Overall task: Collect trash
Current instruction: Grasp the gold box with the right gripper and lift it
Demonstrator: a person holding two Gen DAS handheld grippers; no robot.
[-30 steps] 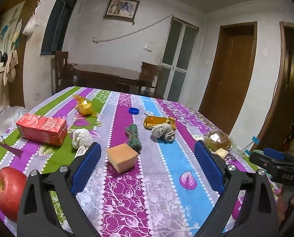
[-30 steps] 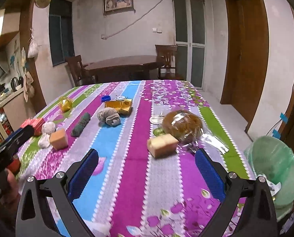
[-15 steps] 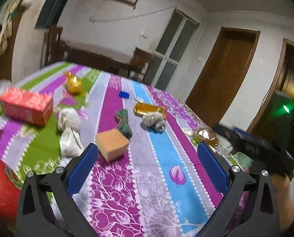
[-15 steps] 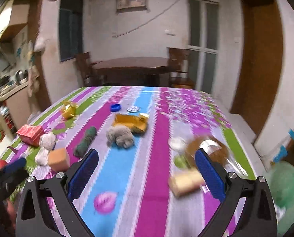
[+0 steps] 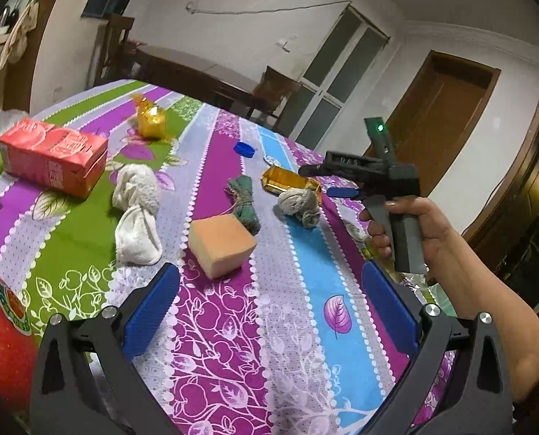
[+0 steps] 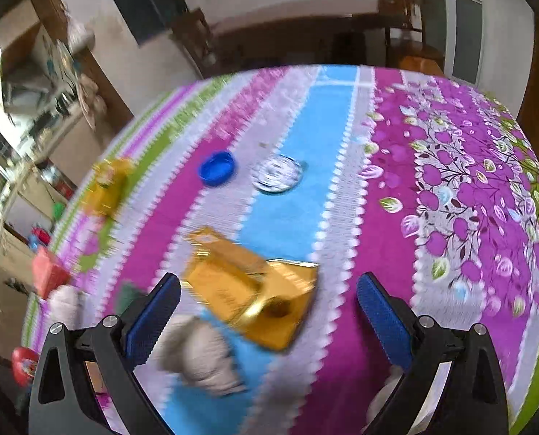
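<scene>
Both grippers spread, empty; right gripper [image 6: 267,311] over gold wrapper [image 6: 255,297], blurred; tablecloth [image 6: 450,217] beyond clear.

Each gripper, the left gripper [image 5: 269,306] and the right gripper [image 6: 267,306] alike, has black skeletal arms with triangular cut-outs, silver screws at the joints and ribbed blue pads [image 5: 149,317]. The right one's grey pistol handle carries a green light. The forearm is bare
</scene>
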